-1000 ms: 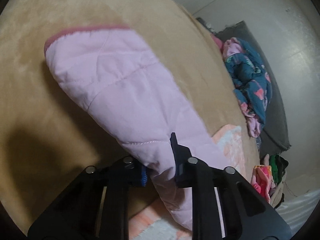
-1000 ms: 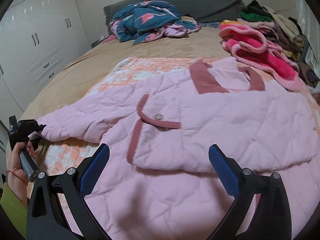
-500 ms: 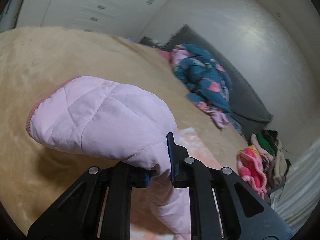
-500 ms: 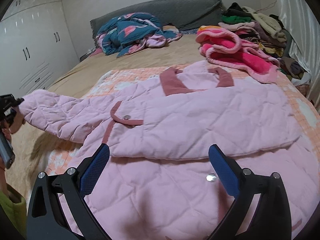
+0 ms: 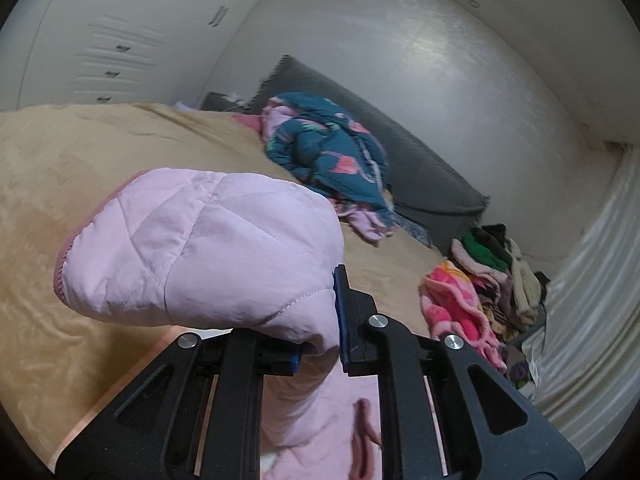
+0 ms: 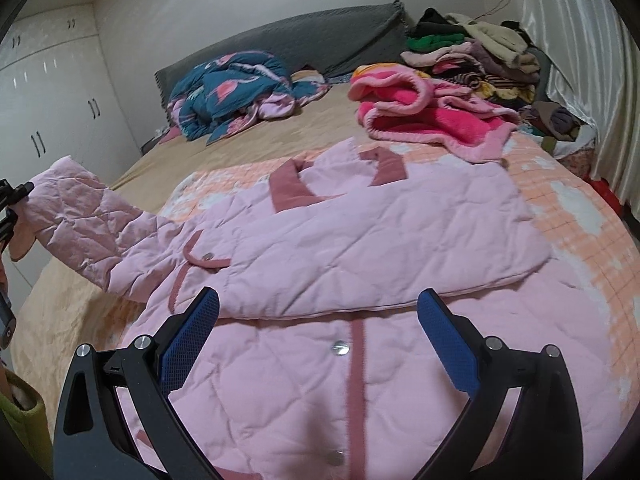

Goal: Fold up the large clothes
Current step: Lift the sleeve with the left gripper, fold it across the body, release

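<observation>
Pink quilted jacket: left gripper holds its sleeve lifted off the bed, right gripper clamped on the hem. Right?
Not quite. The right gripper is open, holding nothing above the pink quilted jacket, as the right wrist view shows. The left gripper does hold the sleeve lifted.

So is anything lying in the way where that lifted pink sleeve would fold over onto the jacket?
Nothing visible. The left gripper holds the sleeve up beside the pink jacket, whose front lies bare. The pink fleece pile sits apart, beyond the collar.
</observation>
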